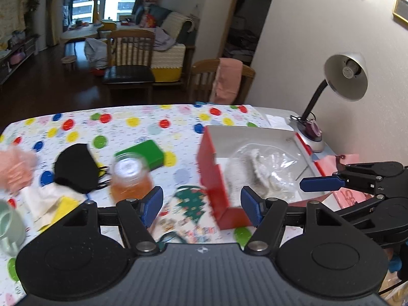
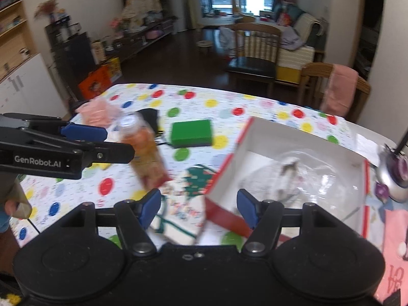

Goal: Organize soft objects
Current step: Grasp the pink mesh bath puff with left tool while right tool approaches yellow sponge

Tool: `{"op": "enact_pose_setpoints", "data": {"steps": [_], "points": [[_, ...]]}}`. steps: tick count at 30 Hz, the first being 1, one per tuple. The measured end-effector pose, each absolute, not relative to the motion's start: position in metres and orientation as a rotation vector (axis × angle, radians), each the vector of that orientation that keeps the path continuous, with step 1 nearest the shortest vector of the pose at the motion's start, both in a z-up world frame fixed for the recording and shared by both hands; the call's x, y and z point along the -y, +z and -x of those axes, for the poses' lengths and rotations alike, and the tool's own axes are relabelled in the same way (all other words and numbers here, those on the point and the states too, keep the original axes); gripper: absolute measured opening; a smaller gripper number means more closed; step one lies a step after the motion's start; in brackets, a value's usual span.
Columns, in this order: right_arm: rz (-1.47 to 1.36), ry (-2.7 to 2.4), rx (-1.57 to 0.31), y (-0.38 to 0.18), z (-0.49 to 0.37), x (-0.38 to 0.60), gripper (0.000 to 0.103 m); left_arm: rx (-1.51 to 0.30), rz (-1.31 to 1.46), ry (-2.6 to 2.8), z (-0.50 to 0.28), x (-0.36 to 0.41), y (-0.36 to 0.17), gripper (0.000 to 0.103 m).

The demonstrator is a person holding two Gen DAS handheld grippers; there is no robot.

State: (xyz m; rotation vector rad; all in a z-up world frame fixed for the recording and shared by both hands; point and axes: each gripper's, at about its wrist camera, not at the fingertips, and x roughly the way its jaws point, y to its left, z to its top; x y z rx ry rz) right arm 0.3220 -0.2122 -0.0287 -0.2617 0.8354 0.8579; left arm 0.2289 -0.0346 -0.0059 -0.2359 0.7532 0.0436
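I have both grippers above the near edge of the table [image 1: 142,117], angled down at it. The left gripper [image 1: 201,205] has its jaws apart with nothing between them; under the gap I see only a Christmas-print cloth [image 1: 190,204] and the near left corner of the box [image 1: 211,168]. No pad touches anything.

The right gripper [image 2: 199,207] also has its jaws apart and empty. Below the gap are the same printed cloth [image 2: 183,204] and the red near wall of the box [image 2: 227,218]. In the left view I can see the right gripper [image 1: 321,182] from the side, over the right rim of the box, with one blue pad showing. In the right view the left gripper [image 2: 84,132] reaches in from the left edge, in front of the bottle [image 2: 144,150].

Location of the soft items:
- A clear bag [image 1: 265,170] with pale contents lies inside the open box, toward the table's right end.
- The printed cloth lies flat at the near edge, touching the box's left wall.
- A black mask [image 1: 75,167] lies left of centre, just beside the orange bottle [image 1: 130,176].
- A pink fluffy item [image 1: 16,168] sits at the left edge.
- A green sponge [image 1: 146,154] sits mid-table, beyond the bottle.

A desk lamp [image 1: 341,81] stands at the far right corner.
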Motion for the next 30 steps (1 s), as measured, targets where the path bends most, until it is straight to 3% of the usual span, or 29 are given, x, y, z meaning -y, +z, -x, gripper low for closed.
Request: {"op": "enact_pose_setpoints", "data": {"steps": [4,9,11,27,30], "points": [[0.272,0.899,-0.835,-0.030,-0.302,0.188,0.068,-0.726,0.233,0.085,-0.199,0.012,-0.007,0.076],[0.289,0.932,-0.827,-0.035,-0.275,0.156,0.070,-0.699,0.259,0.114,-0.163,-0.020,-0.011,0.077],[0.294,0.943,-0.817,-0.037,-0.265,0.144,0.073,-0.695,0.263,0.128,-0.150,-0.033,-0.014,0.084],[0.274,0.948,-0.809,-0.057,-0.213,0.050,0.085,-0.681,0.332,0.173,-0.089,-0.146,-0.042,0.086],[0.267,0.927,-0.812,-0.062,-0.211,0.034,0.088,-0.675,0.322,0.173,-0.086,-0.165,-0.044,0.097]]}}
